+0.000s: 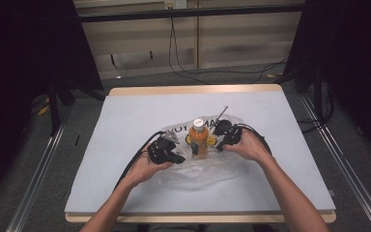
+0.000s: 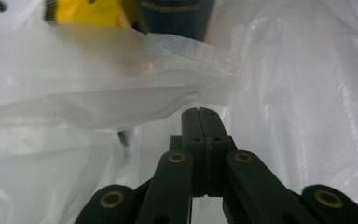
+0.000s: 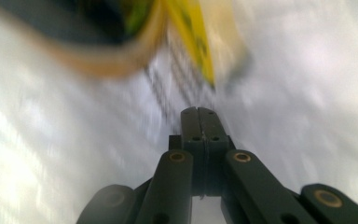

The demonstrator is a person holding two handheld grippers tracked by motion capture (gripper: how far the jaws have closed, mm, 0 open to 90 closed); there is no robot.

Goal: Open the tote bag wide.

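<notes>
Both grippers, left gripper (image 1: 178, 157) and right gripper (image 1: 221, 145), are pinching the limp, slippery plastic bag (image 1: 198, 169) clenched at its edges beside the bottle (image 1: 199, 137).

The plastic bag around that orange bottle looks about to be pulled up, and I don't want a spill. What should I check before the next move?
1. Bottle upright with its white cap on: ok.
2. Left gripper jaws closed: ok; whether they pinch the plastic bag: cannot tell.
3. Right gripper jaws closed: ok; grip on bag: cannot tell, its view is blurred.
4. Grippers on opposite sides of the bottle: ok.
5. Bag fully round the bottle: cannot tell.
</notes>
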